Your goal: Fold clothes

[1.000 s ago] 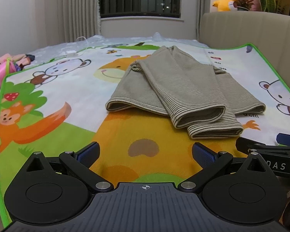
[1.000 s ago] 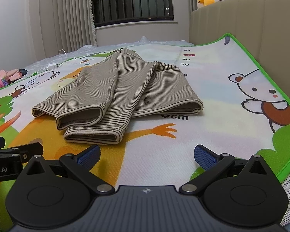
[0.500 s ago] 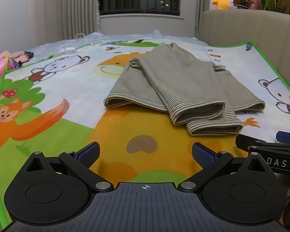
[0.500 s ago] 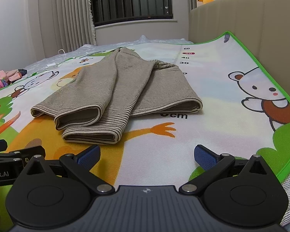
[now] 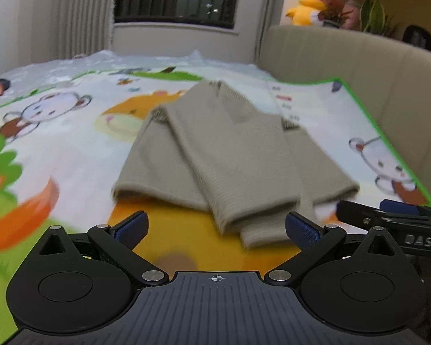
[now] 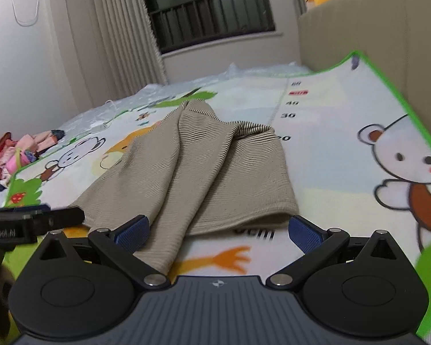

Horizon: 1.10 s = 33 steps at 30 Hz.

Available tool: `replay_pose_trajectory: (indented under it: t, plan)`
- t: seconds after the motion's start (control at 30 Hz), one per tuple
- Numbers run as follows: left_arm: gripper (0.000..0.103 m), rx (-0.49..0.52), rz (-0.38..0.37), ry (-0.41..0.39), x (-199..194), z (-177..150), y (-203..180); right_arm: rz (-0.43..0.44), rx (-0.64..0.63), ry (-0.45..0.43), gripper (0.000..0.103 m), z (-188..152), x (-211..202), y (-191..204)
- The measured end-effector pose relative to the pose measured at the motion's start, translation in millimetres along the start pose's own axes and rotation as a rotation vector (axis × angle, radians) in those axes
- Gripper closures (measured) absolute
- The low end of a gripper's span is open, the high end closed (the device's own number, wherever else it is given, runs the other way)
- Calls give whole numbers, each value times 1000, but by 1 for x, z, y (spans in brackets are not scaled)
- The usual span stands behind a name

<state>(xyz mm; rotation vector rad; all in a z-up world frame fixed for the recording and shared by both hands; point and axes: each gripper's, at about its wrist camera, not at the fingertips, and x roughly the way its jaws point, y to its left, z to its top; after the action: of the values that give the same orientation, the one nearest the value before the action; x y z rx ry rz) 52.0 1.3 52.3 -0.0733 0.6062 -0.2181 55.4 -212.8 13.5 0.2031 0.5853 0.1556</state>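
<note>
Ribbed beige top [image 6: 186, 172] (fine stripes) lies folded, seemingly flat, on cartoon mat [image 6: 344, 143].

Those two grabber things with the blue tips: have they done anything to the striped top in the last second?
Both have moved forward toward the striped top. The left gripper now has its open fingers on either side of the folded sleeve ends, and the right gripper has reached the top's near hem. Neither has taken hold. The top lies folded as before on the play mat.
</note>
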Motion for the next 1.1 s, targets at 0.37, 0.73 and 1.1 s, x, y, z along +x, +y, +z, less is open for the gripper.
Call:
replay_pose_trajectory:
  t: [0.37,0.73,1.1]
  plan:
    - [0,-57,153,-47,66,34,51,34,-39,-147,0,59,62,-64]
    - [0,-16,200,3,118,42,57,58,-277,-38,0,54,145,-5]
    - [0,4,250,33,138,49,65,-128,-428,-78,0,50,157,23]
